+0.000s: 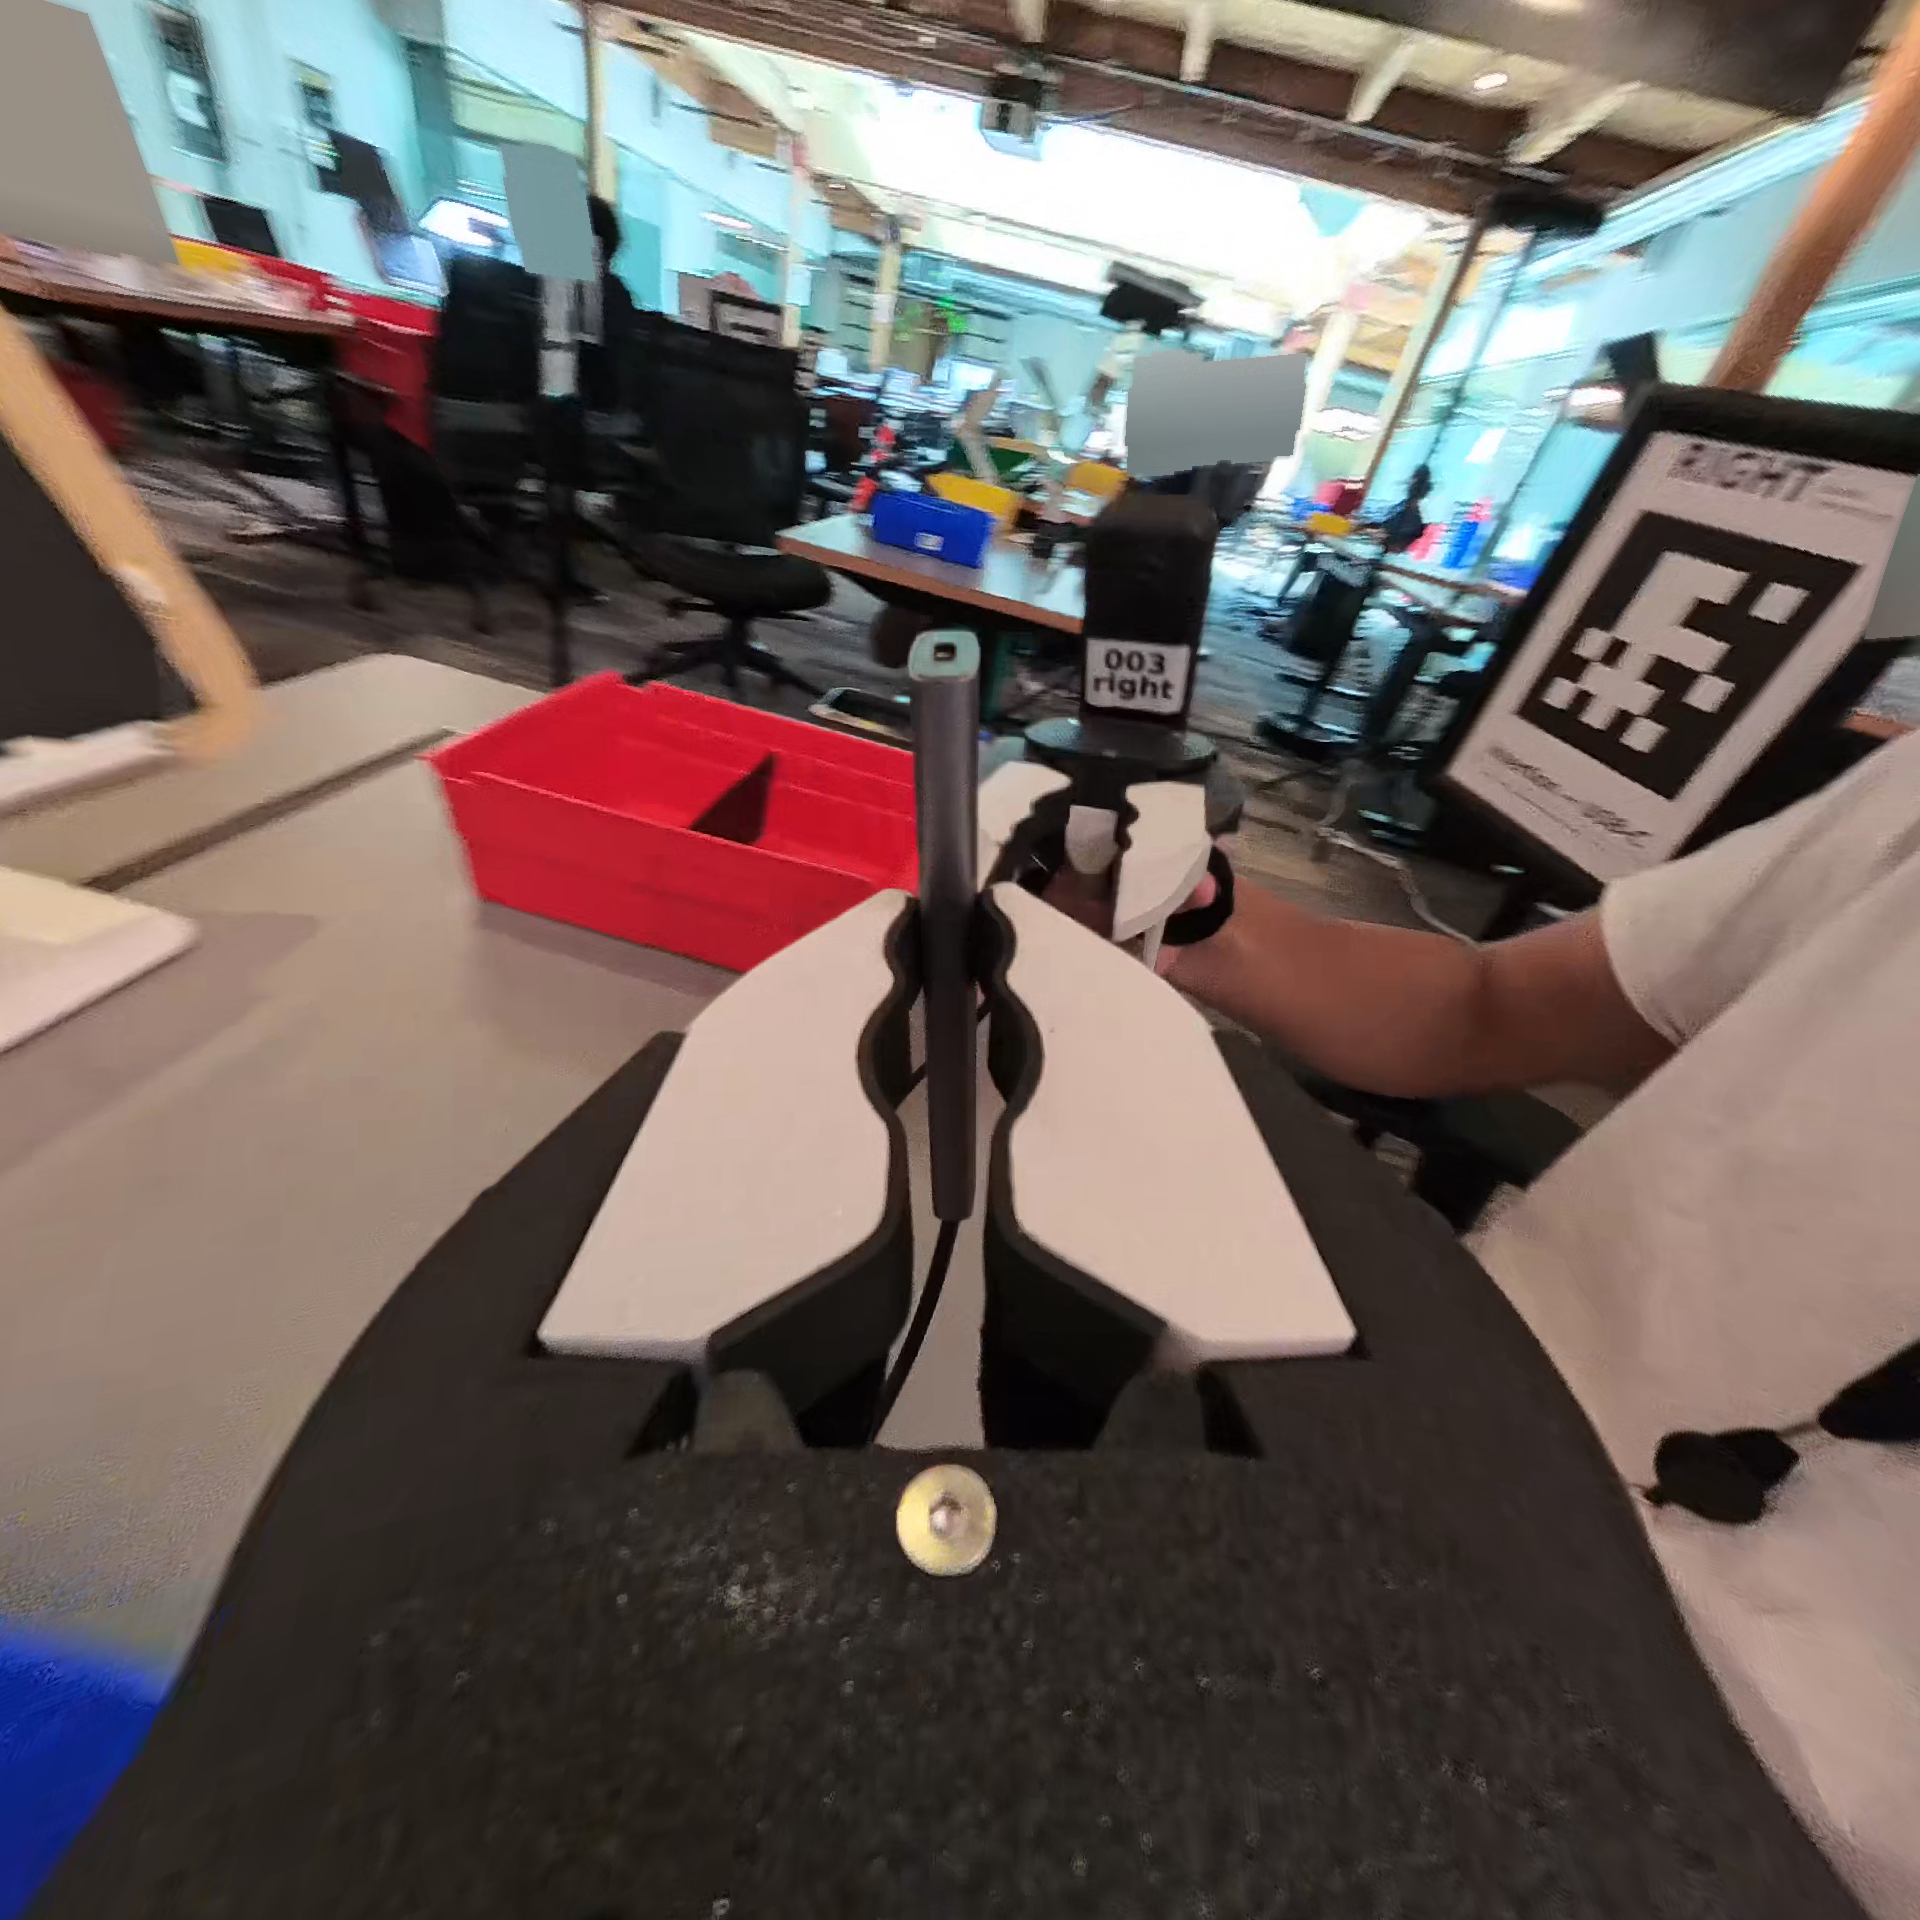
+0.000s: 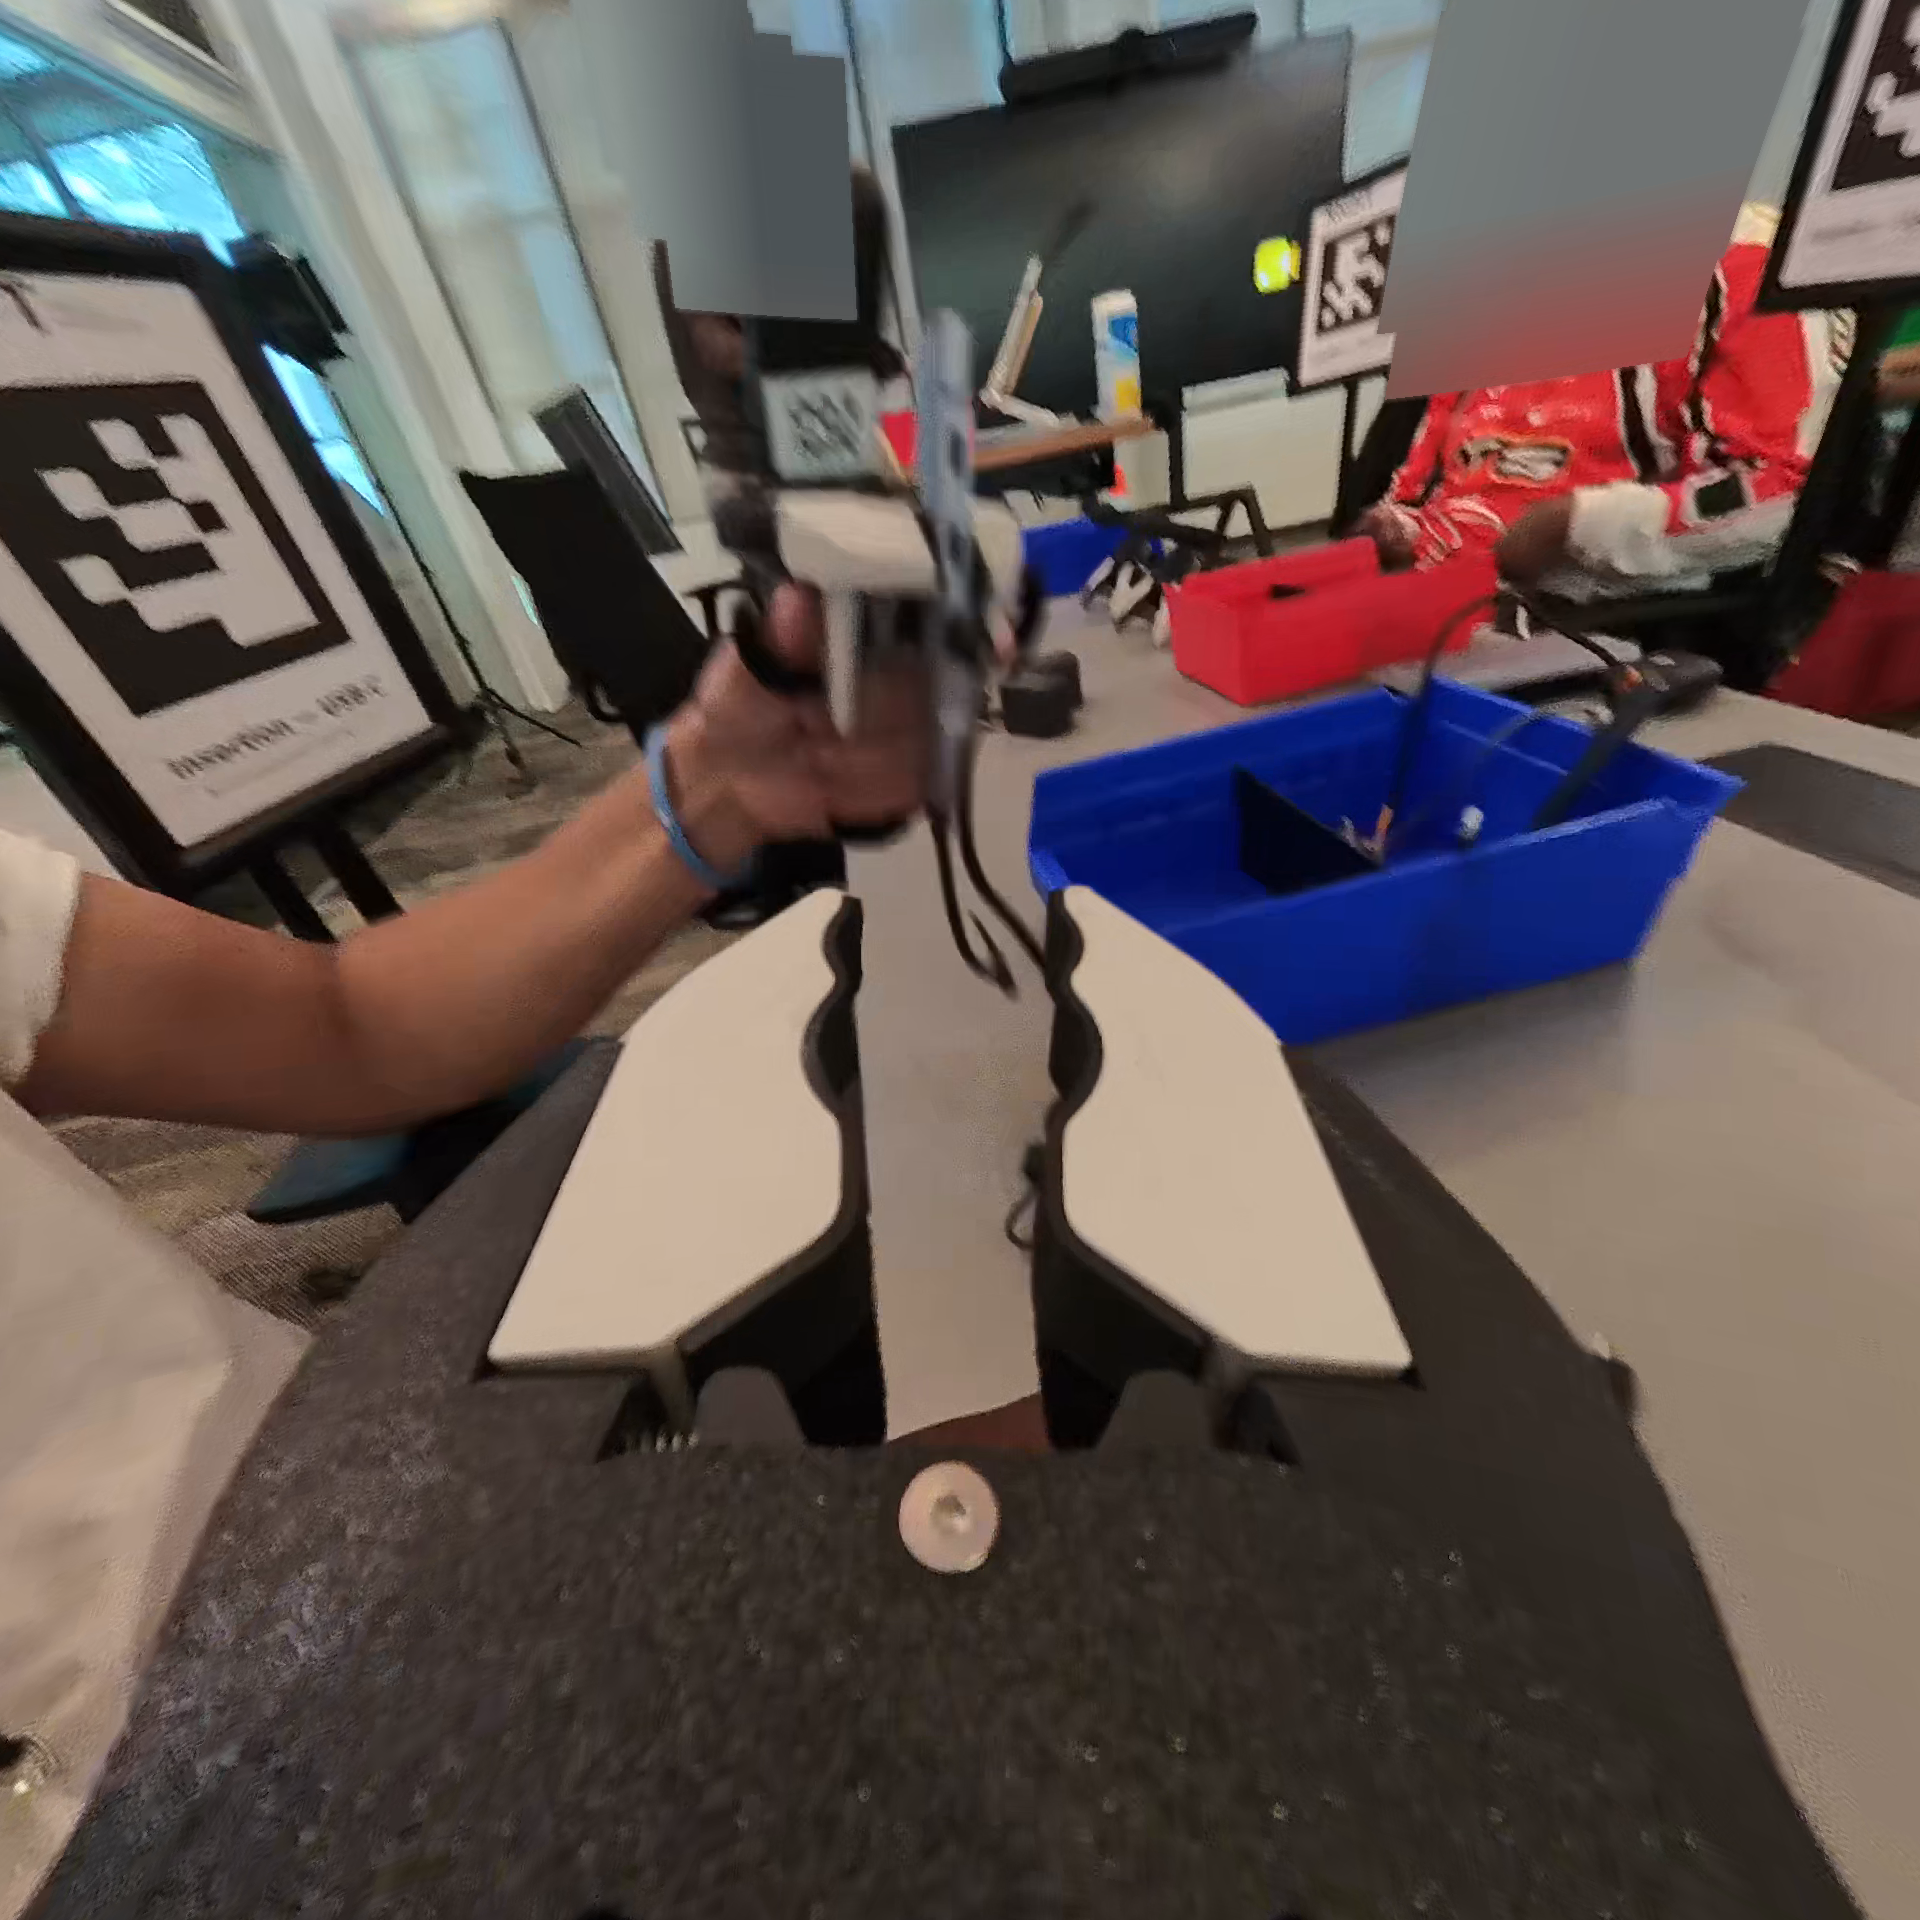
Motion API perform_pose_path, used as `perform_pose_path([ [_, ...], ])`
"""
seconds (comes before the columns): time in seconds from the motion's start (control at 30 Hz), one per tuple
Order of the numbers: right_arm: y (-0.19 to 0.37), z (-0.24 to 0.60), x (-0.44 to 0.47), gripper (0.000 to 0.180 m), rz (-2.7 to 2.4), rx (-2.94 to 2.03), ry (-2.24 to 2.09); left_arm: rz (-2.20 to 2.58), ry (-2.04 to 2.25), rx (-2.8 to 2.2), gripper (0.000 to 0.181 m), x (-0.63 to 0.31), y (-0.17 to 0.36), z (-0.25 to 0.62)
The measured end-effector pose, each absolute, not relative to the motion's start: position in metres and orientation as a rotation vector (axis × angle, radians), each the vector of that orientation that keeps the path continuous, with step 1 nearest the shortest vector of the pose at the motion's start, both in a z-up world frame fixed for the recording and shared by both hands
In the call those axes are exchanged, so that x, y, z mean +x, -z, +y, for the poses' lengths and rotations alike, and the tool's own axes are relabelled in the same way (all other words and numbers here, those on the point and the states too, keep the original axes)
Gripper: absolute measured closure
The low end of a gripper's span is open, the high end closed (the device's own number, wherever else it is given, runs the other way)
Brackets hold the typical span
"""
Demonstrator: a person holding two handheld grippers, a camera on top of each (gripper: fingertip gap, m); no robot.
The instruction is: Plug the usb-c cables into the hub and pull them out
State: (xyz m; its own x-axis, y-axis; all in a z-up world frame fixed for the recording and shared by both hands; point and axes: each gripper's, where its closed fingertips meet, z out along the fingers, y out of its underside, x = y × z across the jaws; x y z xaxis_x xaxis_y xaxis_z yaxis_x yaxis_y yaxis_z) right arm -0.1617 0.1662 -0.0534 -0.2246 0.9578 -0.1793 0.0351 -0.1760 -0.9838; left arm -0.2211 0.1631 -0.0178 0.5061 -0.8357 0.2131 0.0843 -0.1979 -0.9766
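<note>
Left gripper (image 1: 948, 935): fingers pressed together on one hub (image 1: 943, 914), clamping its slim grey body about midway.
Hub: one, standing upright between the white fingers (image 1: 790, 1122); its top end shows a small port, and one thin black lead (image 1: 925, 1320) hangs from its lower end. In the right wrist view it appears blurred, held up above the table (image 2: 1558, 1143).
Right gripper (image 2: 954, 945): fingers apart, nothing between them, only the grey table showing in the gap.
Bins: two on the table, one red bin (image 1: 665, 821) beyond the left gripper, one blue bin (image 2: 1351, 925) just right of the right gripper; each has one dark divider.
Cables: in the blue bin (image 2: 1403, 758), at least two dark ones arching over the rim; the exact count cannot be told.
Marker boards: one in the left wrist view (image 1: 1683, 644), on a stand.
Person: one bare forearm per view, white sleeves.
</note>
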Motion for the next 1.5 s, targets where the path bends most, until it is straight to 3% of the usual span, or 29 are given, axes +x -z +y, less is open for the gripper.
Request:
perform_pose_path([
  [0.27,0.080,0.172,-0.168,0.152,-1.343,-1.341,-1.447,0.741,1.114,-1.547,0.172,-0.168,0.065,0.175],
  [0.5,0.091,0.163,-0.168,0.173,-1.419,-1.313,-1.484,0.793,1.142,-1.540,0.172,-0.157,0.072,0.169],
  [0.9,0.094,0.149,-0.164,0.174,-1.497,-1.232,-1.555,0.994,0.970,-1.604,0.172,-0.156,0.083,0.152],
  [1.03,0.092,0.149,-0.164,0.174,-1.473,-1.239,-1.600,1.017,0.931,-1.627,0.162,-0.153,0.091,0.152],
  [1.33,0.100,0.148,-0.164,0.174,-1.507,-1.241,-1.581,1.114,0.883,-1.704,0.172,-0.158,0.106,0.147],
  [1.43,0.074,0.175,-0.141,0.174,-1.365,-1.209,-1.658,1.104,0.745,-1.757,0.172,-0.191,0.105,0.148],
  [1.5,0.073,0.198,-0.125,0.174,-1.382,-1.254,-1.480,0.999,0.757,-1.721,0.172,-0.219,0.089,0.148],
])
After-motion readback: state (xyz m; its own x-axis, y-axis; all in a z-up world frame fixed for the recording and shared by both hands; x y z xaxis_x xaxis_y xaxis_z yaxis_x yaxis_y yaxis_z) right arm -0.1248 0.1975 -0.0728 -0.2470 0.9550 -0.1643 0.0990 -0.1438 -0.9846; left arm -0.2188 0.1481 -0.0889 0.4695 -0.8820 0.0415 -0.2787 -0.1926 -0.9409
